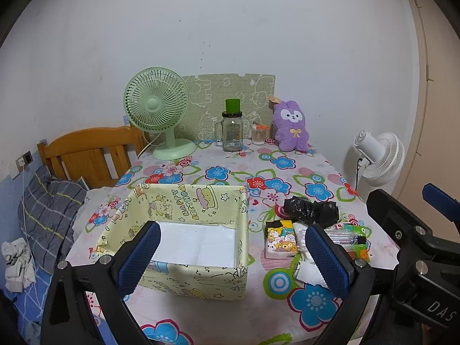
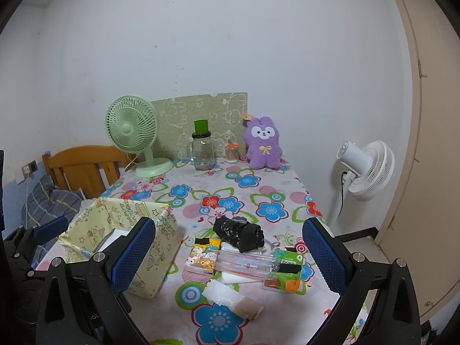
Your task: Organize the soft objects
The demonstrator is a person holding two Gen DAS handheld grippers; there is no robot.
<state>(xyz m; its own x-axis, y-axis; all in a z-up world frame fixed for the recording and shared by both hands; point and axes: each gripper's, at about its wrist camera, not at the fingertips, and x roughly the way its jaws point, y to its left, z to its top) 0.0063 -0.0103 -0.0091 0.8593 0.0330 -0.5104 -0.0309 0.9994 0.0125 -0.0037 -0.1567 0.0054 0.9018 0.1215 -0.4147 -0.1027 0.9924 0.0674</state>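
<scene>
Both hand-held grippers, left [image 1: 231, 254] and right [image 2: 227, 254], gape wide and empty above the tabletop [image 2: 258, 192]. The soft packets [image 2: 244, 258] lie heaped just right of the box [image 1: 198, 195].

Left gripper [image 1: 230, 254] held wide apart above the near edge of a flowered tablecloth [image 1: 218, 172], nothing between its blue pads [image 1: 141, 254]. Yellow cartoon-print box [image 1: 184, 224] open just ahead, white bottom bare. To its right, a cluster: black plastic bundle [image 1: 312, 209], sticker-covered packet [image 1: 280, 240], green packet [image 1: 356, 237]. Far back, green fan [image 1: 156, 107], glass jar [image 1: 231, 130], purple plush rabbit [image 1: 290, 126]. Right gripper [image 1: 417, 227] at the frame's right edge.
</scene>
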